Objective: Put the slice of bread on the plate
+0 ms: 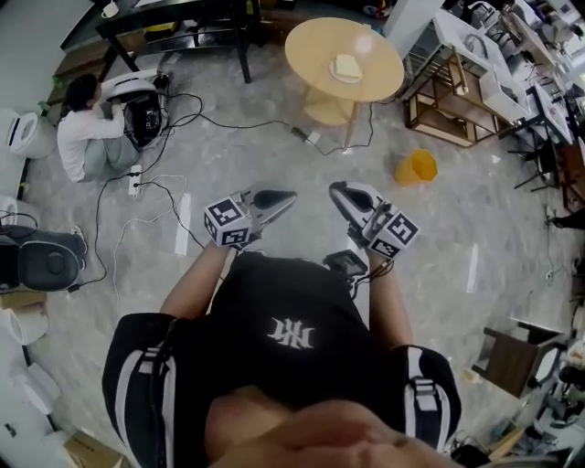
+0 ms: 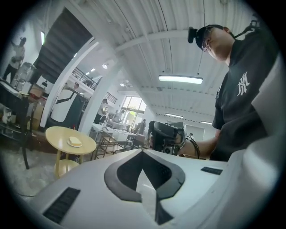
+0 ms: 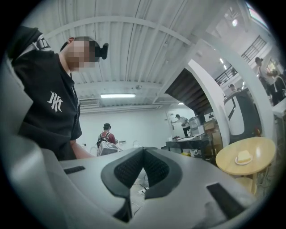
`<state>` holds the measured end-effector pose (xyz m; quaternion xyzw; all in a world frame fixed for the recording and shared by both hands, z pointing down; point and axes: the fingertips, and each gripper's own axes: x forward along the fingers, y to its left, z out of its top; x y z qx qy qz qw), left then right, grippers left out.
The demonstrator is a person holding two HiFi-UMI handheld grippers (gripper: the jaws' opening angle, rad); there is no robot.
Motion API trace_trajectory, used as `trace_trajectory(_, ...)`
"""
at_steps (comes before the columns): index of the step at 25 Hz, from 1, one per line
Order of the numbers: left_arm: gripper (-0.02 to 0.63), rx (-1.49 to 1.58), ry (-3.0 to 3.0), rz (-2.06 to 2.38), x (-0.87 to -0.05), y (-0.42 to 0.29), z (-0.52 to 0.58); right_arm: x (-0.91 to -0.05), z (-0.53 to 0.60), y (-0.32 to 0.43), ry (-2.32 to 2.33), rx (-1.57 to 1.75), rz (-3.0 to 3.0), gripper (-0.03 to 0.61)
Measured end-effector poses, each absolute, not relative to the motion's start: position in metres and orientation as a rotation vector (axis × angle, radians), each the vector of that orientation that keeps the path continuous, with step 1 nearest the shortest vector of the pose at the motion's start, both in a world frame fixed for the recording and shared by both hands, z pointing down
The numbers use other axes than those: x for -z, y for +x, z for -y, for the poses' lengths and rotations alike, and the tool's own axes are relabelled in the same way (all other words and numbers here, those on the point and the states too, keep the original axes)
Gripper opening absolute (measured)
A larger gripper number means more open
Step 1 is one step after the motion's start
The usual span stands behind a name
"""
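Observation:
A pale slice of bread [image 1: 346,66] lies on a white plate [image 1: 335,76] on the round yellow table [image 1: 311,41], far ahead of me across the floor. The left gripper view shows the bread [image 2: 74,141] small at the left. In the right gripper view the bread [image 3: 243,156] is small at the right. I hold both grippers level in front of my chest, well short of the table. My left gripper [image 1: 291,195] [image 2: 143,152] is shut with nothing in it. My right gripper [image 1: 335,188] [image 3: 143,150] is also shut and empty.
A person [image 1: 87,132] crouches at the left beside equipment, with cables [image 1: 155,196] trailing over the floor. An orange bucket [image 1: 416,167] stands right of the table, a wooden frame [image 1: 452,110] behind it. A black bench [image 1: 174,23] is at the back left.

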<state>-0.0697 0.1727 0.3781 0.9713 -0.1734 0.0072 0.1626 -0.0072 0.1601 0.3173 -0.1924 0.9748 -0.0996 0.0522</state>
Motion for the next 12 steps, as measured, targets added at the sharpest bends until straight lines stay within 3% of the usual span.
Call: trace_trajectory(12,0.009,-0.078,2.799,0.353,-0.384,-0.043,-0.196,-0.325,-0.173,0.003,-0.629,0.31,-2.978,0.002)
